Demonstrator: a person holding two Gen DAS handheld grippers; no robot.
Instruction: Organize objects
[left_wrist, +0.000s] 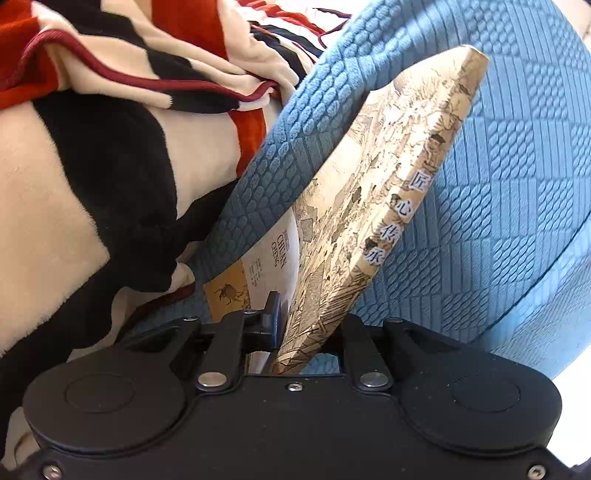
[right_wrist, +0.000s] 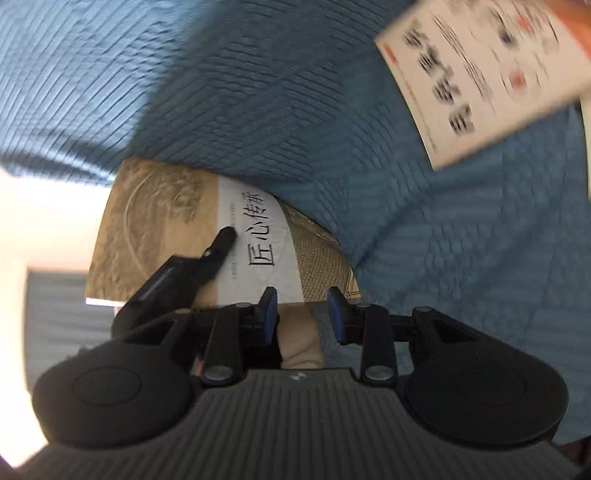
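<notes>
A beige book (left_wrist: 369, 206) with an old painting on its cover and Chinese characters down its spine stands tilted against blue quilted fabric (left_wrist: 517, 184). My left gripper (left_wrist: 312, 325) is shut on its lower end; the blue left pad (left_wrist: 275, 317) presses the cover, and the right finger is mostly hidden behind the book. In the right wrist view the same book (right_wrist: 159, 229) shows its white title band, with a black finger of the left gripper (right_wrist: 221, 240) lying on it. My right gripper (right_wrist: 303, 314) is open just below the book's near edge, nothing between its pads.
A red, black and cream striped blanket (left_wrist: 110, 147) is heaped to the left. A white and orange printed cover (left_wrist: 258, 273) peeks out beside the held book. A blurred white book (right_wrist: 480, 74) lies on the blue fabric (right_wrist: 258, 92) at the upper right.
</notes>
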